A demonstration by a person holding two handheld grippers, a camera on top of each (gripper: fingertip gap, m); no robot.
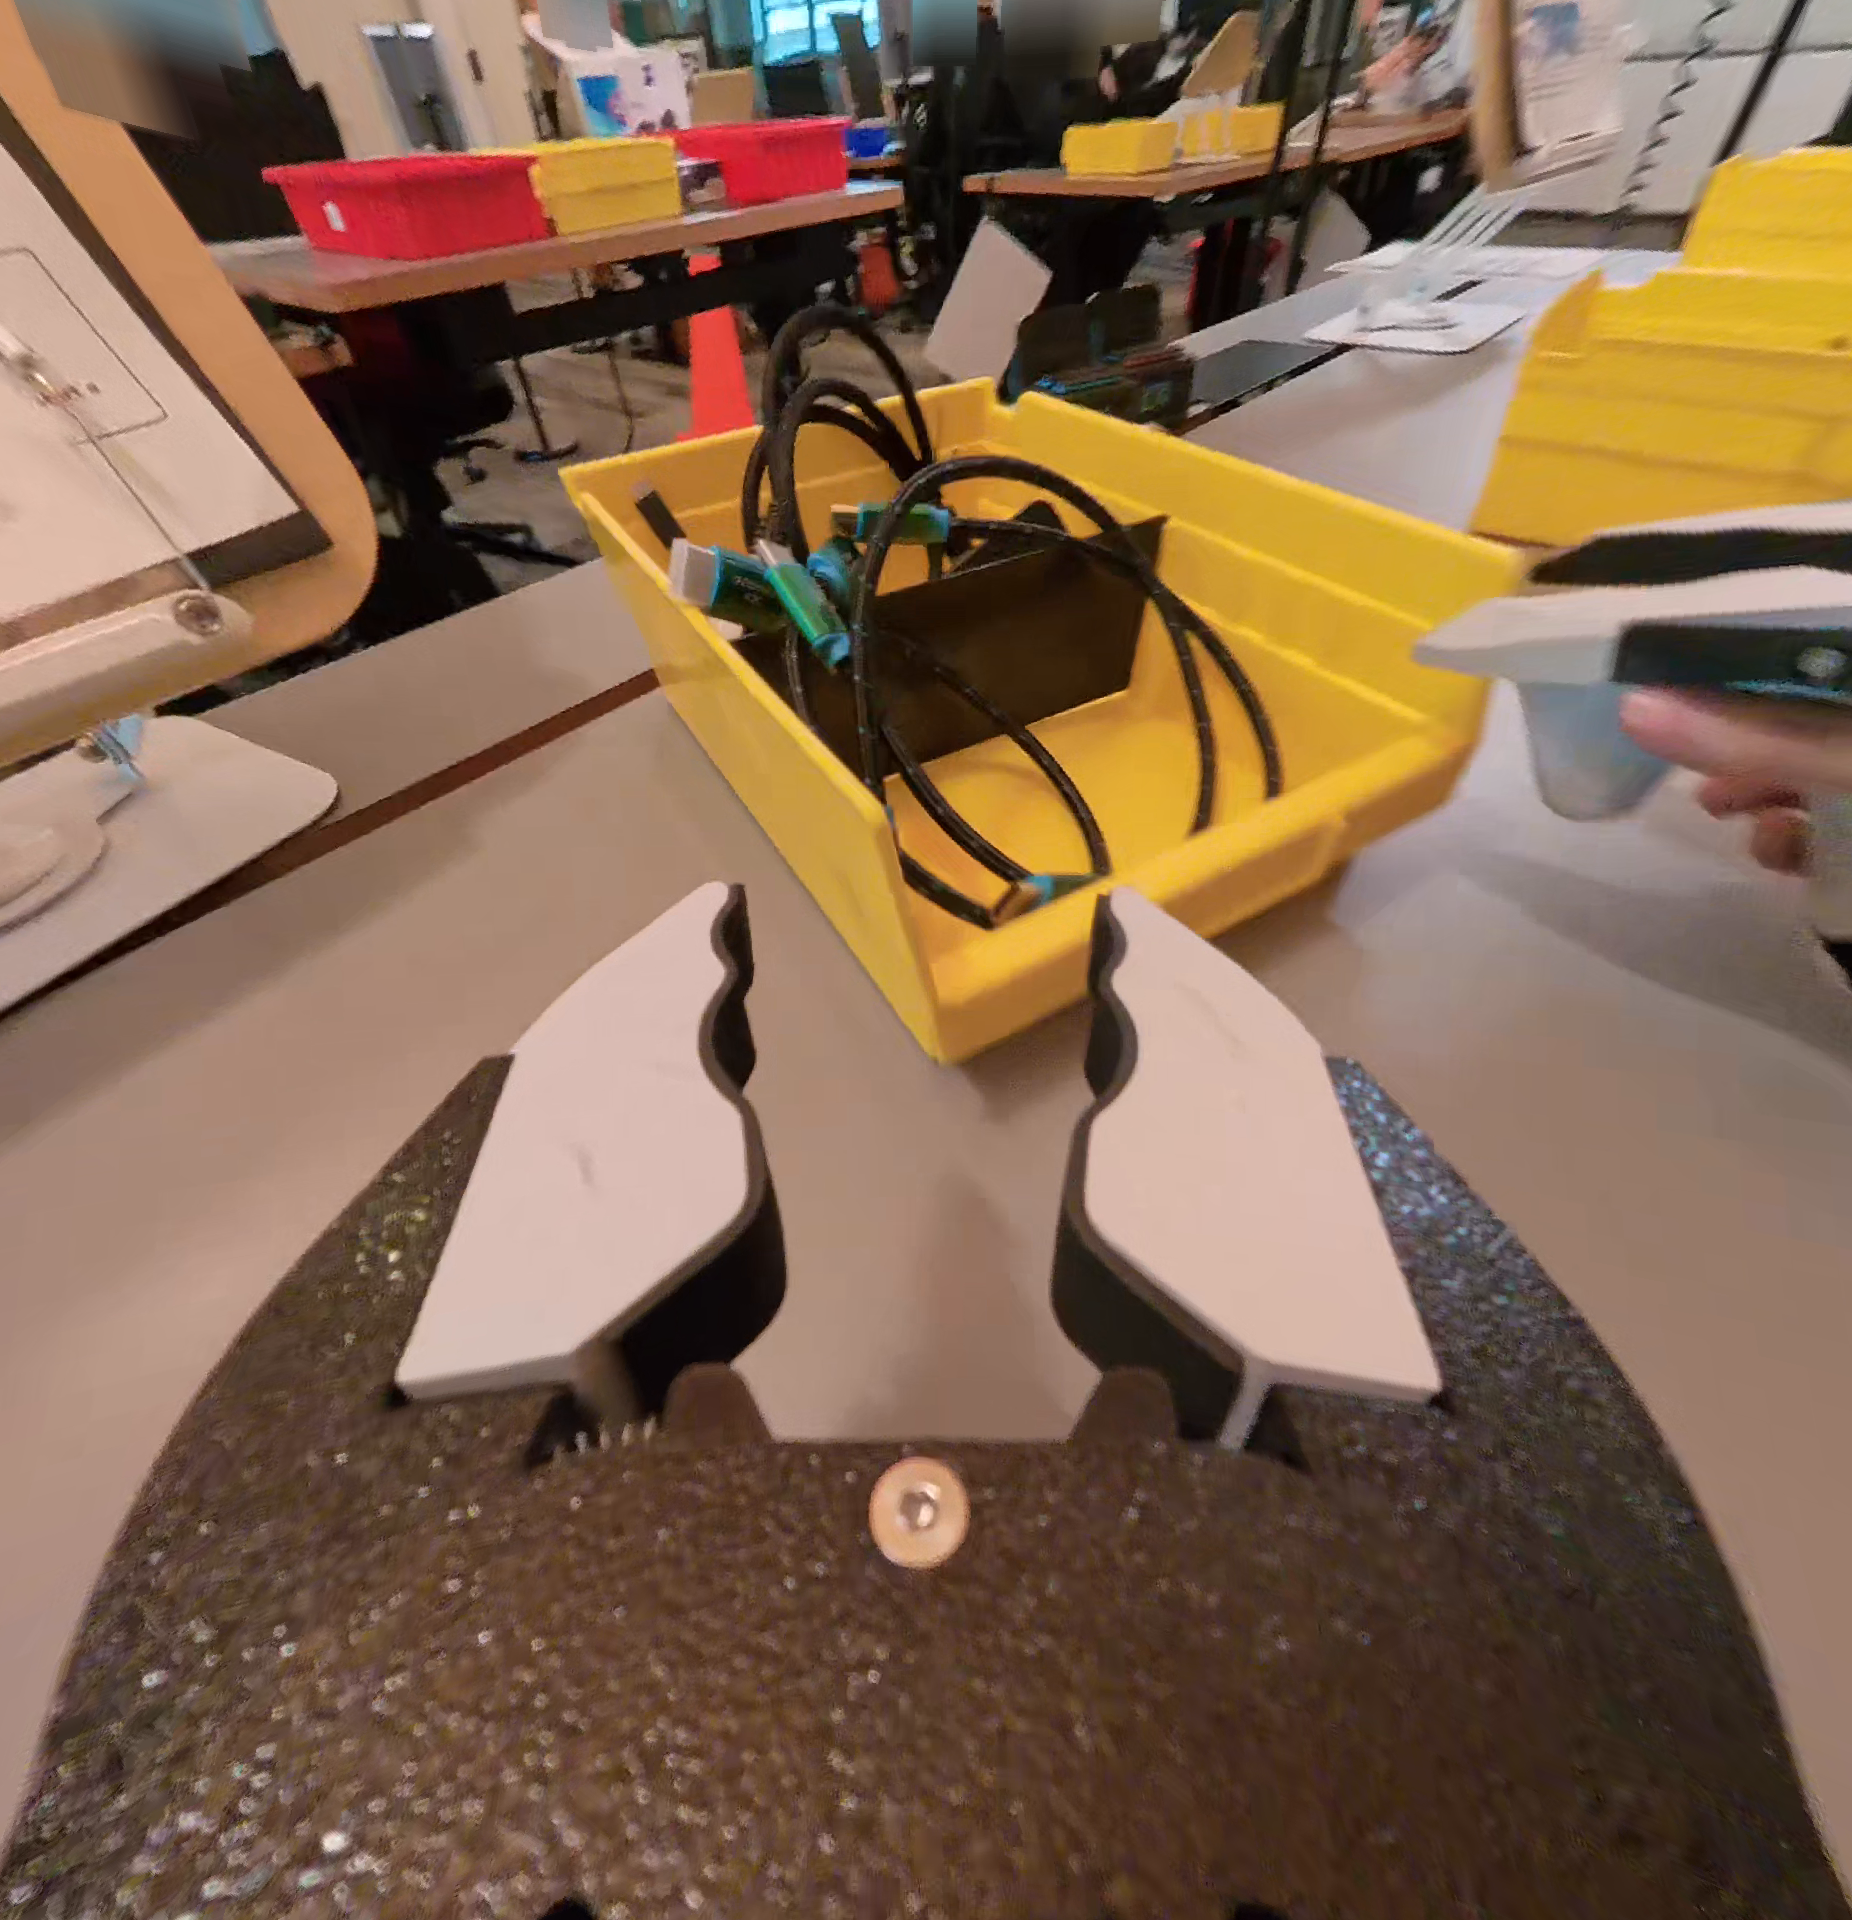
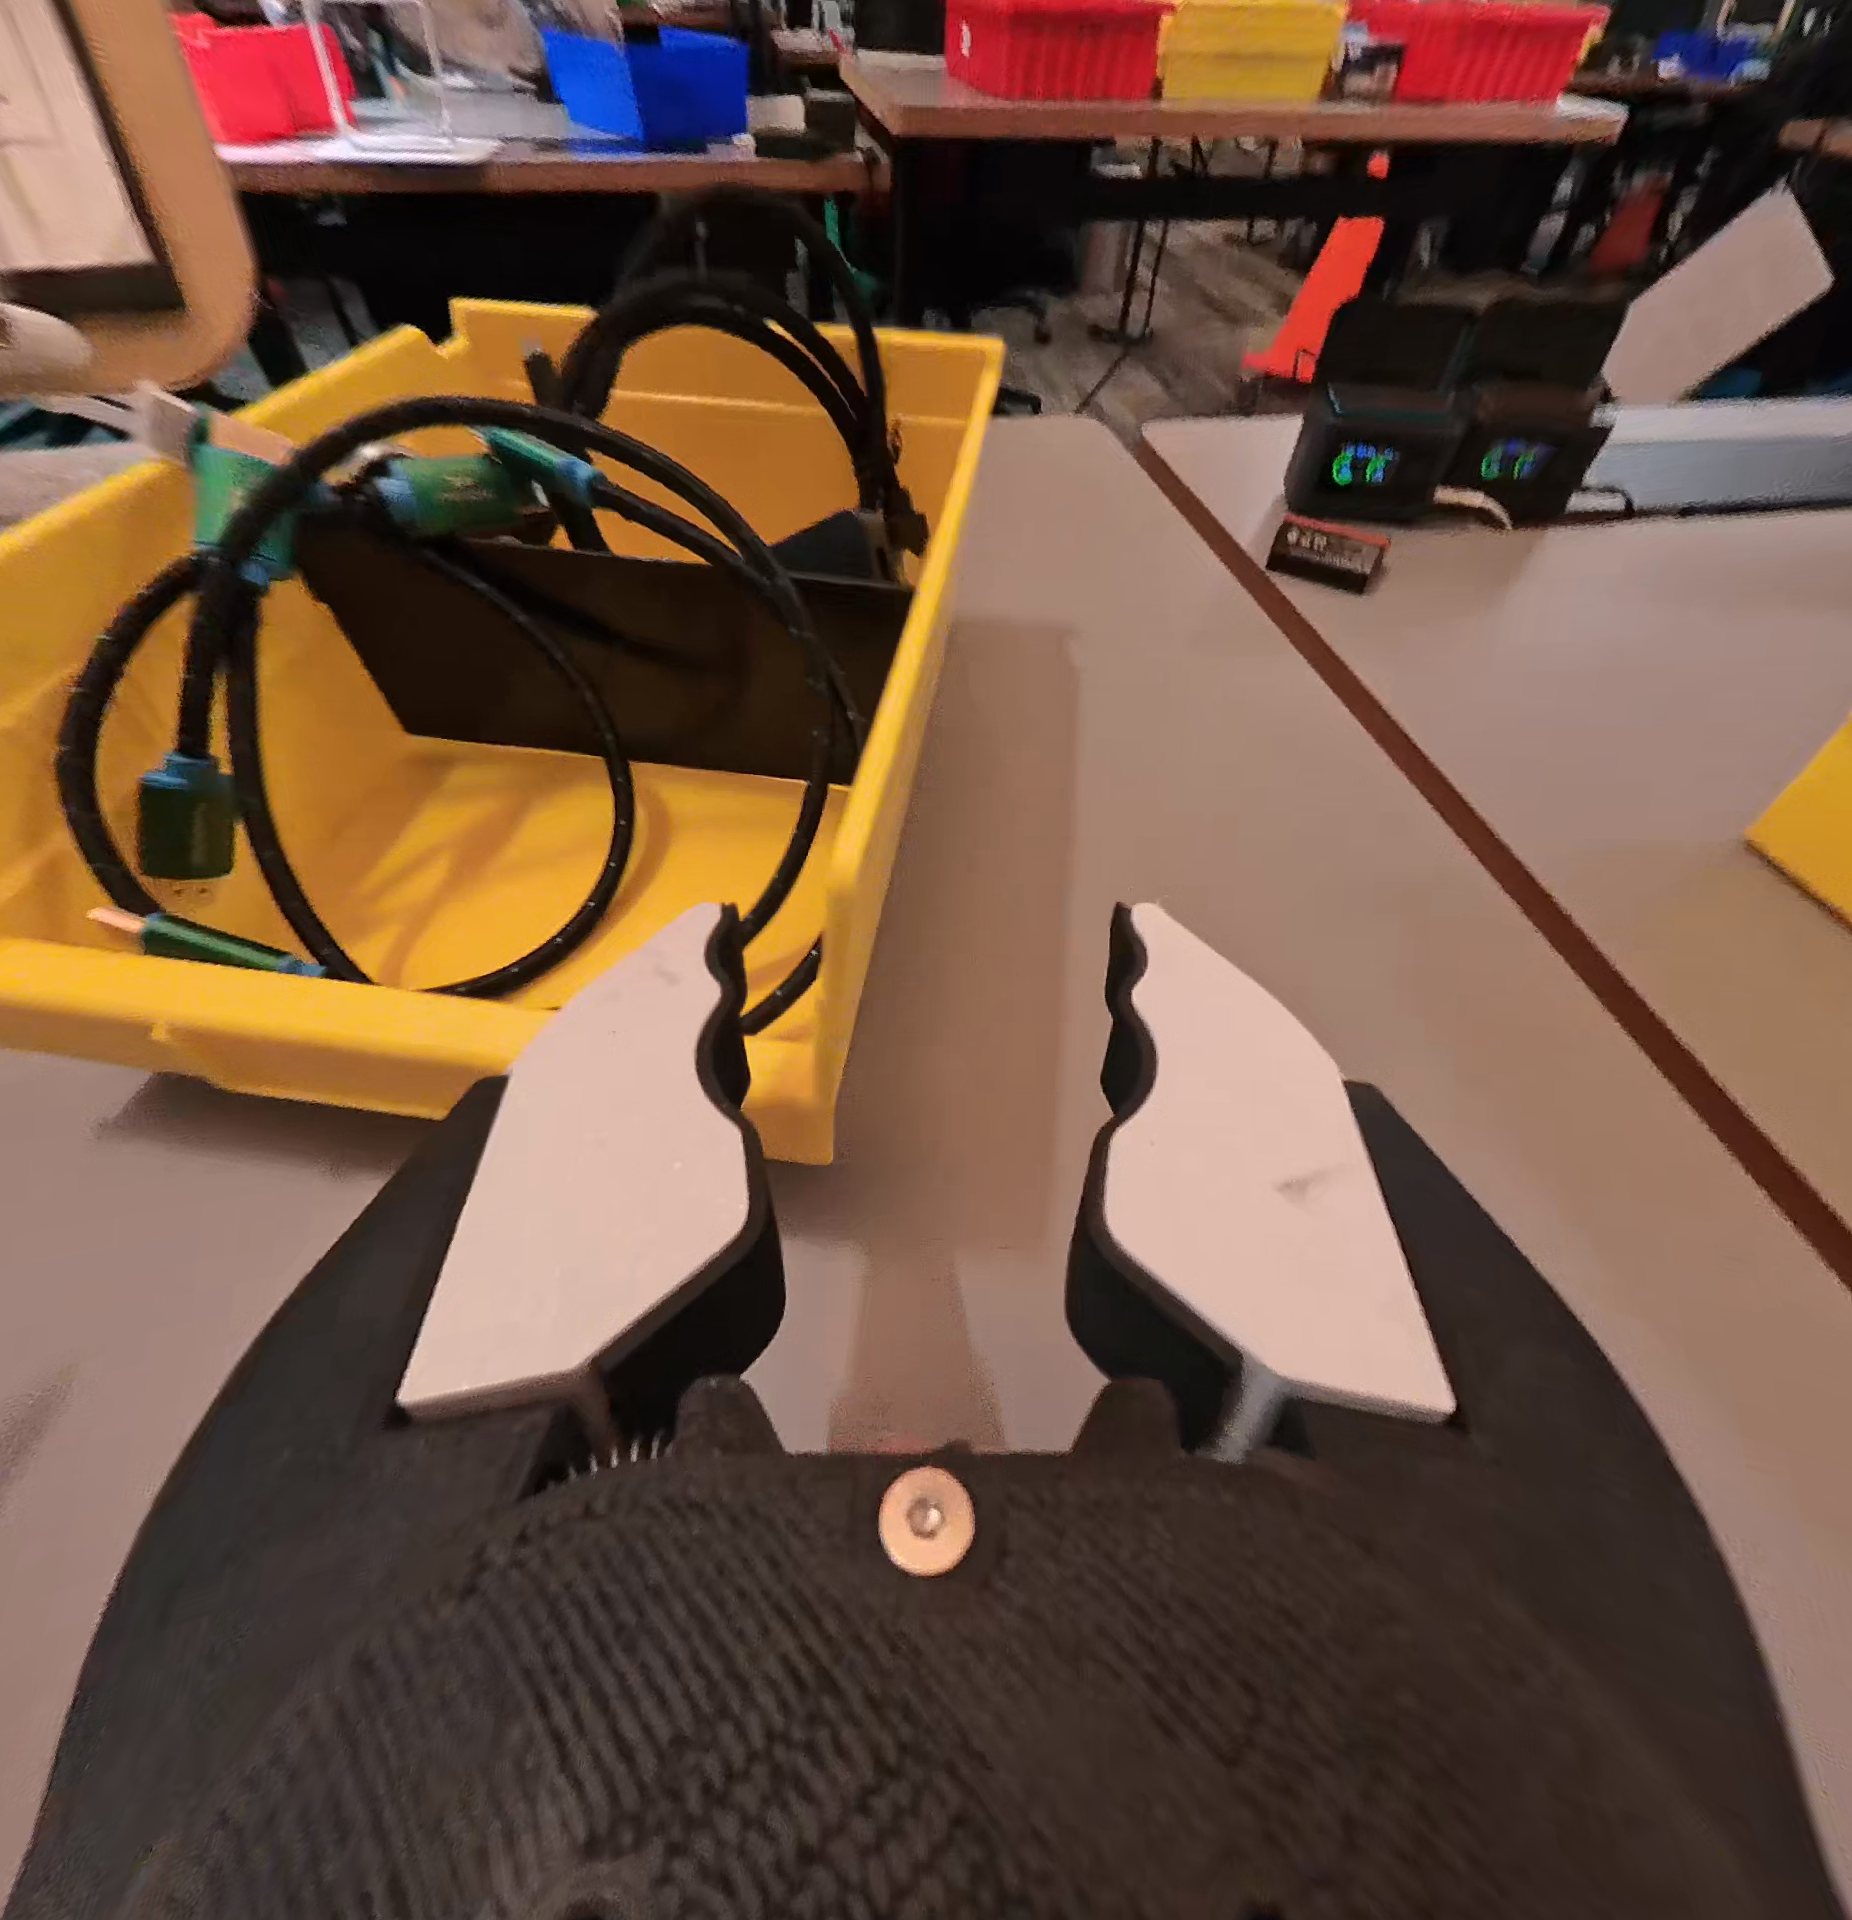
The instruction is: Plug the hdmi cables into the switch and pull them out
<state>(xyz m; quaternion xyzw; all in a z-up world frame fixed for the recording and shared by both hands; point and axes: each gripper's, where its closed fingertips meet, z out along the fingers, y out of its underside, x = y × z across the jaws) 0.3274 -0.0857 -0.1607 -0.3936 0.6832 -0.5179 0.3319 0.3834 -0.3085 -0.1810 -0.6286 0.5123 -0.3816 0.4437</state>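
Observation:
A yellow bin [image 1: 1005,997] stands on the grey table, just ahead of both grippers. Inside it lie coiled black braided HDMI cables with green plugs [image 1: 787,603], looped over a black divider [image 1: 1005,644]. My left gripper [image 1: 920,914] is open and empty, its fingertips at the bin's near corner. My right gripper [image 2: 922,925] is open and empty beside the bin's right wall [image 2: 891,748]; it also shows from the side in the left wrist view [image 1: 1504,613]. The right wrist view shows the cables [image 2: 626,810], a plug [image 2: 184,821] and the divider [image 2: 589,665]. I cannot pick out the switch.
A screen on a white stand [image 1: 122,468] is at the left. A second yellow bin [image 1: 1680,395] stands at the right. Two small black devices with green displays [image 2: 1369,457] sit on the adjoining table, past a seam [image 2: 1473,831]. An orange cone [image 1: 719,364] stands behind.

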